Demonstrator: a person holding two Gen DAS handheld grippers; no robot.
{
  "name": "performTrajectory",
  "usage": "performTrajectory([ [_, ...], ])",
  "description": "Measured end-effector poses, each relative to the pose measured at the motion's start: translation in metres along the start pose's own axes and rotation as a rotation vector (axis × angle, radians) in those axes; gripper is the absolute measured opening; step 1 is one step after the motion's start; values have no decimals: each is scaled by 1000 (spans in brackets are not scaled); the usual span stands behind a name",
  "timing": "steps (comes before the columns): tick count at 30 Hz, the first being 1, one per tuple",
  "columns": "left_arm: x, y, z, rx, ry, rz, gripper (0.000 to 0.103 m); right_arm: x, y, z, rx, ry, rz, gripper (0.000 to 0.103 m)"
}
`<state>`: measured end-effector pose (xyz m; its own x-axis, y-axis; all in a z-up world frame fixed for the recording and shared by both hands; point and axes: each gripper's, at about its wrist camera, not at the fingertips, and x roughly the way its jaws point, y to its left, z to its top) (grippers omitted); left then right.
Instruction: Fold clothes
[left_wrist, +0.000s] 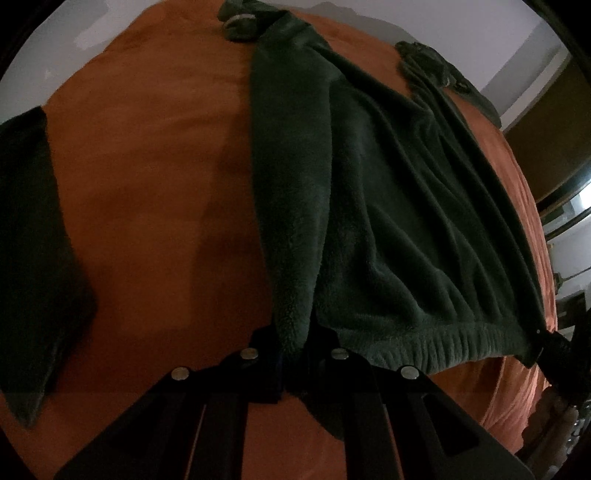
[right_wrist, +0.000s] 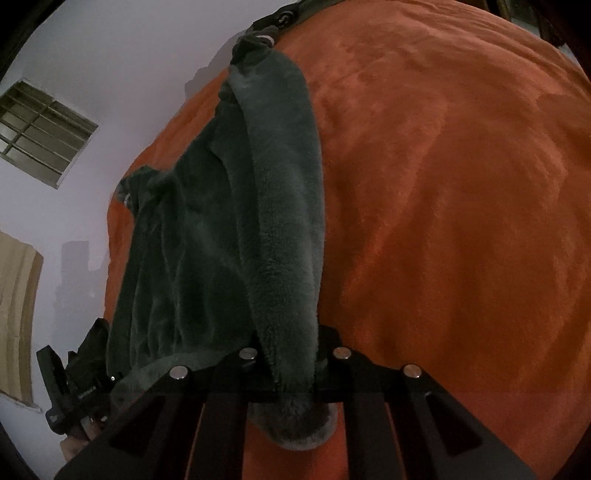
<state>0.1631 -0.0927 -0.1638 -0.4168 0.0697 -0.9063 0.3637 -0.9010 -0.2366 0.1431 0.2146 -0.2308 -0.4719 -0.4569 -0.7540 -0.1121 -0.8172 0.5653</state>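
over the orange bedspread (left_wrist: 147, 177), the left gripper (left_wrist: 295, 350) pinches the green fleece garment (left_wrist: 388, 221). the right gripper (right_wrist: 291, 354) clamps its opposite edge.

Fleece garment (left_wrist: 388, 206): dark green, ribbed hem. Bedspread (left_wrist: 147, 166): plain burnt orange. Second dark green cloth (left_wrist: 33, 240) at bedspread's left edge. Wall (right_wrist: 110, 55): pale lilac-white.

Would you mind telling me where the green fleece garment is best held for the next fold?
At the ribbed hem, one corner per gripper, coming in from the near edge of the orange bed. The fleece garment lies lengthwise away from that edge, and its hem is the firmest, straightest band. Left gripper and right gripper appear already shut there.
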Motion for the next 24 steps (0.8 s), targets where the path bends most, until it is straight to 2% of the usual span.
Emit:
performTrajectory([
  [6,4,5,-4,-29,12,7,8,-1,-2,-7,-12,-1,15,8],
  [9,24,-13,10,-34,7,0,8,1,-2,-7,-22,-3,24,9],
  [15,38,-24,23,-30,-1,-11,9,0,2,-2,-56,-15,4,16],
  [16,37,-24,25,-34,-4,-18,10,0,2,-2,-60,-17,-1,23],
  [18,33,-23,29,-46,-26,-12,28,-3,-1,-1,-46,-29,-20,39],
  [19,30,-23,31,-51,-42,-13,46,-6,-4,-1,-36,-39,-28,53],
  [20,25,-22,33,-52,-70,-25,59,-9,-7,-1,-21,-56,-35,60],
  [21,20,-22,36,-47,-103,-45,61,-14,-11,-1,-4,-83,-37,61],
  [24,16,-24,53,-26,-138,-56,61,-25,-10,3,-6,-133,-33,61],
])
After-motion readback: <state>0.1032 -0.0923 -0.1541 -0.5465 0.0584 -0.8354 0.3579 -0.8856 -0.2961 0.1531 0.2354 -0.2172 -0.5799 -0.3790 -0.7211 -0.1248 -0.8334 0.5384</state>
